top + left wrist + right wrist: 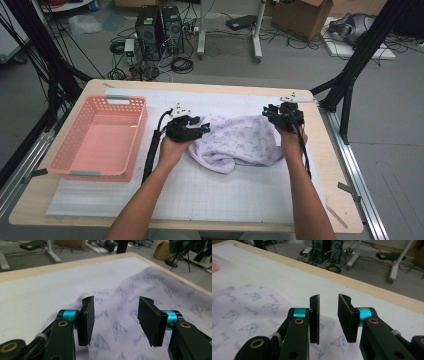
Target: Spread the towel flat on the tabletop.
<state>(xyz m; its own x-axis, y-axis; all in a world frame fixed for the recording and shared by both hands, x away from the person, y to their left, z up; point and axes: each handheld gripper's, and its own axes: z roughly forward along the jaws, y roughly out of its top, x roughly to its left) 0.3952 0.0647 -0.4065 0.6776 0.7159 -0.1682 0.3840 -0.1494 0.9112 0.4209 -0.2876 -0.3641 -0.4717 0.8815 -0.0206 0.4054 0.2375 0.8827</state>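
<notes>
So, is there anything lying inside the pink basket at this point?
No: in the high view the pink basket shows only its bare floor, while the printed cloth lies on the mat beside it.

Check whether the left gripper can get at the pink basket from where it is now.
Probably yes. The left gripper hangs open at the left edge of the printed cloth, nothing between its pads, and the pink basket sits just to its left across bare mat, with nothing in between.

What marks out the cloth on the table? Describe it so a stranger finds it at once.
Start at the wooden table with its white gridded mat. Right of the pink basket, between the two grippers, lies the cloth: soft, crumpled, pale lilac with a small repeated print, the one fabric thing there.
</notes>
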